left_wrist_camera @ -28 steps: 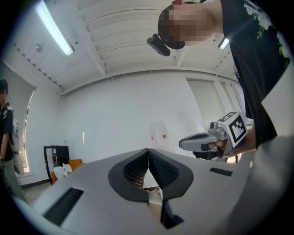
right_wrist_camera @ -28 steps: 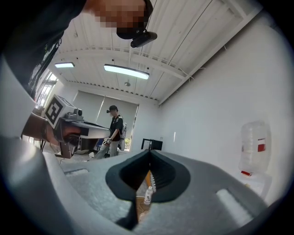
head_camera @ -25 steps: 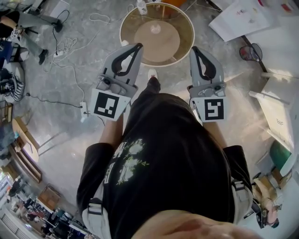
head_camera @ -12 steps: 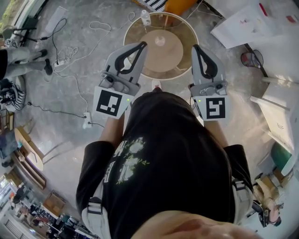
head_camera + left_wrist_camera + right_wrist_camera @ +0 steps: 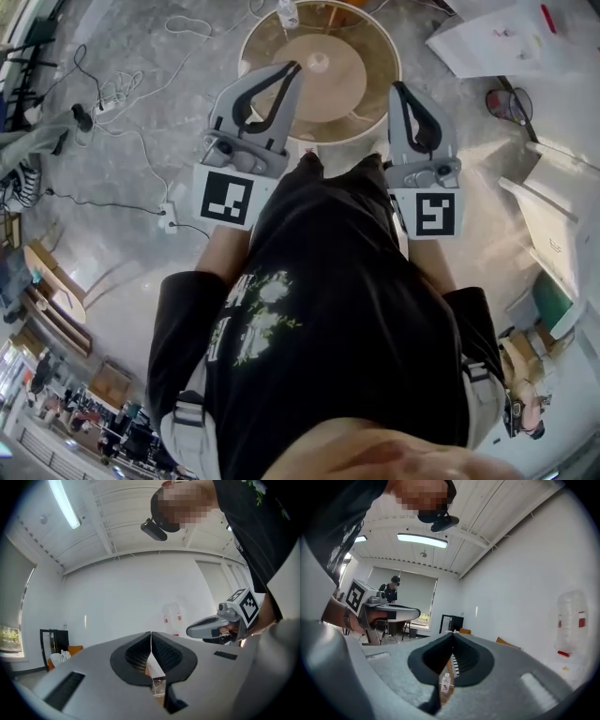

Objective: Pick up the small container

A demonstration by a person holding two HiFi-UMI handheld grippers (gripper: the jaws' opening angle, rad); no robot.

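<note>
The small container [image 5: 286,11], a little clear bottle with a white cap, stands at the far rim of the round glass-topped table [image 5: 386,52]. In the right gripper view the bottle [image 5: 446,682] shows small through the gap below the jaws. My left gripper [image 5: 292,67] is shut and empty, its tip over the table's near left rim. The right gripper [image 5: 397,87] is shut and empty too, its tip at the near right rim. Both point forward, well short of the bottle. The left gripper [image 5: 151,634] and right gripper [image 5: 452,633] each have their jaws meeting at the tip.
The person's dark shirt fills the lower head view. Cables and a power strip [image 5: 169,217] lie on the floor at left. White sheets [image 5: 506,37] and white furniture [image 5: 553,225] are at right. A person [image 5: 393,585] stands far back in the room.
Both grippers have moved forward, so their tips now reach the table's near rim. Their jaws stay shut throughout.
</note>
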